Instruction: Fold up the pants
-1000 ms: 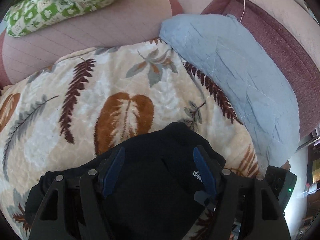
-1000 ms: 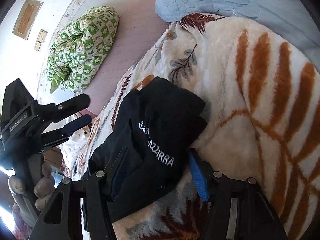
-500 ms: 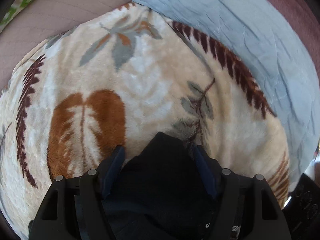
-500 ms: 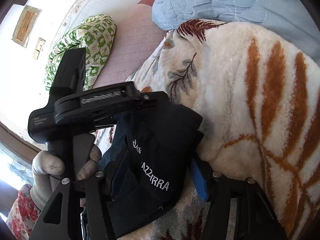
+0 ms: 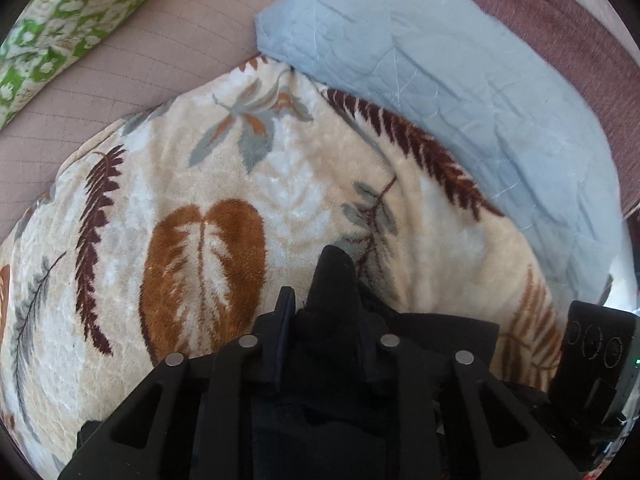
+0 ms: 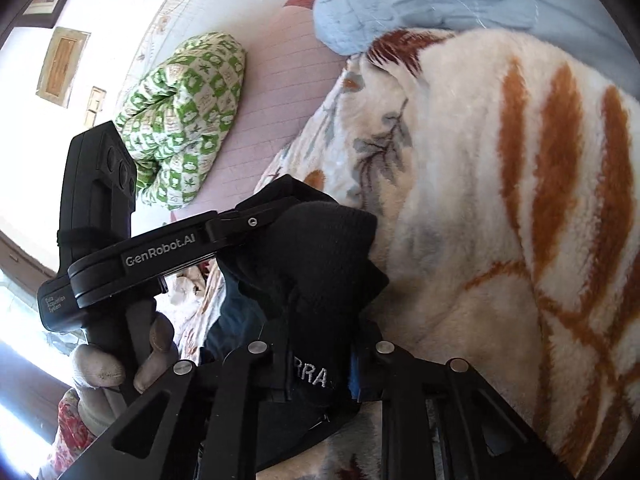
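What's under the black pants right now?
The black pants lie on the cream leaf-print blanket, with both grippers closing on bunched cloth. What lies under the blanket there is covered.

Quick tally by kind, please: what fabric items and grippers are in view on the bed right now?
Black pants: 1
Leaf-print fleece blanket: 1
Light blue quilt: 1
Green-and-white checked quilt: 1
Grippers: 2, left gripper and right gripper, both closing with the pants' cloth between the jaws
Total: 6
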`<state>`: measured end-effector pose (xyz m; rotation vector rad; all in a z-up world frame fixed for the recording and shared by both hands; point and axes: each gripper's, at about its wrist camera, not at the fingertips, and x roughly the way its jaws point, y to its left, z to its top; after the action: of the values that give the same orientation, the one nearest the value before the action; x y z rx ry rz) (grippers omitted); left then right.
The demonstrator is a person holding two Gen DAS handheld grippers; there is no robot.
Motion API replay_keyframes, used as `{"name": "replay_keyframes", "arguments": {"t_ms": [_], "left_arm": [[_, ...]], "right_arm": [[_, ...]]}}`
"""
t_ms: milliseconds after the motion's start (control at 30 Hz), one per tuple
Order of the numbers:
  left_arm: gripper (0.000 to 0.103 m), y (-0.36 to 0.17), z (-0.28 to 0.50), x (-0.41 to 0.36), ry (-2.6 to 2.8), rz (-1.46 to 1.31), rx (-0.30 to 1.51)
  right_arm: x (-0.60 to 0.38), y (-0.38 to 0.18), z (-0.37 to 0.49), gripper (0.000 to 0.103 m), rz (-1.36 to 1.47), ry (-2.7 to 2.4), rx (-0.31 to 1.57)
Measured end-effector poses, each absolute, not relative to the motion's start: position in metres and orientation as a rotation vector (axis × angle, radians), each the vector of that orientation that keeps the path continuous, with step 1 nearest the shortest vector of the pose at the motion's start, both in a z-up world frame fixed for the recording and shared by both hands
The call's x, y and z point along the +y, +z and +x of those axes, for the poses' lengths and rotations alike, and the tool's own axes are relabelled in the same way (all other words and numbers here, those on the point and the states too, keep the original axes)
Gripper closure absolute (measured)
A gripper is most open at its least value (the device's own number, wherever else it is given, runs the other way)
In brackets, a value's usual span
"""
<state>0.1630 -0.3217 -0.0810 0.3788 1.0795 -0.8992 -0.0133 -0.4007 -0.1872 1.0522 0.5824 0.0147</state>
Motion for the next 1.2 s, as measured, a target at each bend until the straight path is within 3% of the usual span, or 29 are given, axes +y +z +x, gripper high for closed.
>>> {"name": "replay_keyframes", "arguments": {"t_ms": [233, 467, 700, 967, 1067, 1100, 1167, 1200], "left_arm": [[0.08, -0.042, 0.157, -0.272, -0.933, 0.205, 1.037], [0.08, -0.012, 0.156, -0.176, -0.896, 0.012, 1.003], [0.078, -0.035, 0.167, -0.064, -0.801, -0.223, 1.03], [0.072, -0.078, 0.179, -0.006, -0.689, -0.281, 1.087], [0.061, -0.09, 0.182, 0.01, -0.663, -0.304, 1.098], [0.053, -0.094, 0.183, 0.016, -0.662, -0.321, 1.107], [0.042, -0.1, 0.185, 0.032, -0.654, -0.361, 1.125], [0.04, -0.101, 0.185, 0.039, -0.647, -0.372, 1.128]], "right_arm": [[-0.371, -0.141, -0.025, 0.083, 0.934, 0.067, 0.541], [-0.302, -0.088, -0.024, 0.083, 0.764, 0.162, 0.565], [-0.208, -0.063, -0.004, 0.084, 0.562, 0.263, 0.666], [-0.115, -0.092, 0.02, 0.083, 0.302, 0.261, 0.779], [-0.096, -0.102, 0.023, 0.079, 0.234, 0.273, 0.795], [-0.093, -0.104, 0.022, 0.076, 0.218, 0.273, 0.802], [-0.09, -0.107, 0.018, 0.056, 0.206, 0.299, 0.815], [-0.09, -0.107, 0.015, 0.039, 0.211, 0.325, 0.824]]}}
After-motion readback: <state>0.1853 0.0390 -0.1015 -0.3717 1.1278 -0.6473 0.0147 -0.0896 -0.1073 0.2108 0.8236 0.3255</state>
